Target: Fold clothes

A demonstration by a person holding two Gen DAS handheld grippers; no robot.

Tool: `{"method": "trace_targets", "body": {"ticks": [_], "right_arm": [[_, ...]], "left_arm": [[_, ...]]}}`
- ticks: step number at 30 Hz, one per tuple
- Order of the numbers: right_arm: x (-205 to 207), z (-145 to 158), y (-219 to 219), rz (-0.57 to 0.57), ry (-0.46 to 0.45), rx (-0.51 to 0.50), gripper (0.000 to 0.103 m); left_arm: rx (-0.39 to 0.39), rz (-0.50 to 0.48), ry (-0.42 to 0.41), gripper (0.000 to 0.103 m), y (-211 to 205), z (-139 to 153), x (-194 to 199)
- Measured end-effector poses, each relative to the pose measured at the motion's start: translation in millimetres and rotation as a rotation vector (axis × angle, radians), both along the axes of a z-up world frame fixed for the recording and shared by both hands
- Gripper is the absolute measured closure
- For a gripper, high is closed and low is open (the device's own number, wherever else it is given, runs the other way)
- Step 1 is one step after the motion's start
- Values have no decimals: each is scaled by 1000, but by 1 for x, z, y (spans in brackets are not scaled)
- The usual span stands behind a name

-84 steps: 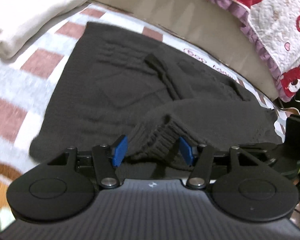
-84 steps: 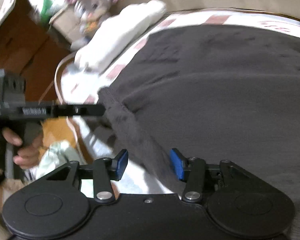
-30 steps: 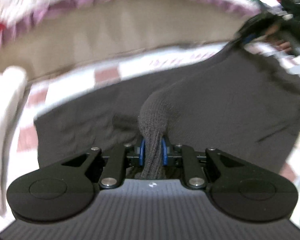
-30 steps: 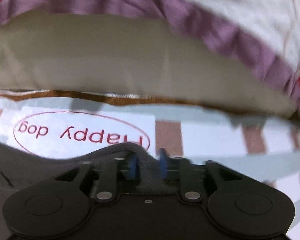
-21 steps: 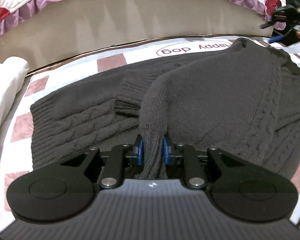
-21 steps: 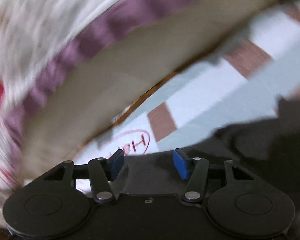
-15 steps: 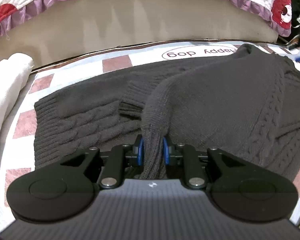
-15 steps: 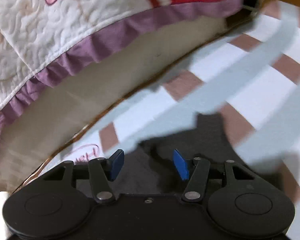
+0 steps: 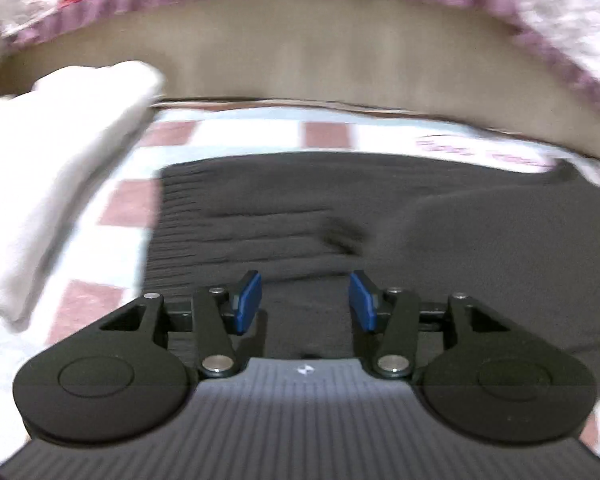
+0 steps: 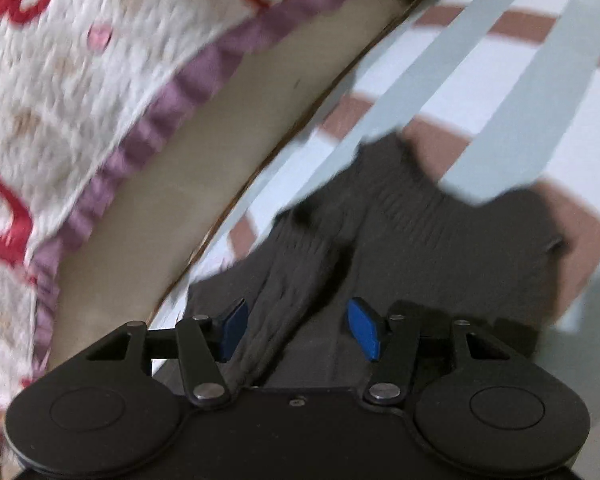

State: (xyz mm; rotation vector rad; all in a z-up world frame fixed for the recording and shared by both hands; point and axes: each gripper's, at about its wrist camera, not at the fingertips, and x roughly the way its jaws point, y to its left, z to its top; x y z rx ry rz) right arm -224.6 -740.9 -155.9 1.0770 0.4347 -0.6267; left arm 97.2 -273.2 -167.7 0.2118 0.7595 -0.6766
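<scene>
Where the sweater is: The dark knit sweater (image 9: 400,216) lies flat on the checked blanket (image 9: 236,132), with its far edge close to the beige cushion (image 9: 300,52) at the back.

My left gripper: My left gripper (image 9: 305,300) has just been opening. Its blue pads (image 9: 247,300) stand apart and squeeze nothing. The knit lies under and between them, loose.

My right gripper: My right gripper (image 10: 302,330) has just been opening too. A ribbed strip of the sweater (image 10: 380,216) runs up between its pads (image 10: 365,328), but the pads do not press it. It holds nothing.

What is done: I think one fold is laid. A sleeve looks tucked across the body, and both tools have let go.

What is left: The sweater is wide and flat. I think it needs more folds to make a small neat pile like the white folded cloth (image 9: 60,168) on the left.

Which way it points: In the left view its long side runs left to right. The ribbed hem is at the left end. The right end runs out of the picture.

Beside it: A quilt with red shapes (image 10: 80,60) hangs over the cushion.
</scene>
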Motion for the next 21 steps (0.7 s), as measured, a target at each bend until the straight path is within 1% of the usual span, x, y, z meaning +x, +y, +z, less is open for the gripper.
{"method": "trace_targets", "body": {"ticks": [2,5,7,8,10,11,12,13,14,15,17,18,20,21], "right_arm": [[12,-5,5,64,-4,13,41],[41,-17,11,139,33,6,39],[56,-27,12,147,70,-30,39],[61,-29,14,145,67,-77,38],[68,-29,15,141,75,-160,39],[72,-29,16,139,91,-198,44],[74,-27,18,134,119,-251,55],[76,-25,20,129,155,-303,83],[77,-23,21,121,201,-345,88],[75,-21,20,106,216,-358,88],[69,-17,17,71,229,-377,89],[67,-14,14,60,241,-380,89],[56,-8,8,3,279,-364,89],[48,-4,5,-39,300,-352,89]], "left_arm": [[-2,-86,-45,54,-7,2,-14],[-10,-170,-37,54,-19,-5,-22],[-12,-169,-36,54,-23,-10,-19],[-1,-154,-40,55,-26,-14,-16],[65,-82,-43,58,-32,-21,-3],[81,-45,-35,56,-31,-24,5],[64,-12,-14,55,-27,-25,12],[46,21,7,54,-23,-26,20],[30,59,30,52,-20,-26,25],[22,89,42,52,-17,-24,25],[28,89,15,55,-16,-15,15],[54,70,-22,55,-17,-8,8],[184,-37,-171,55,-30,8,-13],[248,-95,-224,55,-35,16,-24]]}}
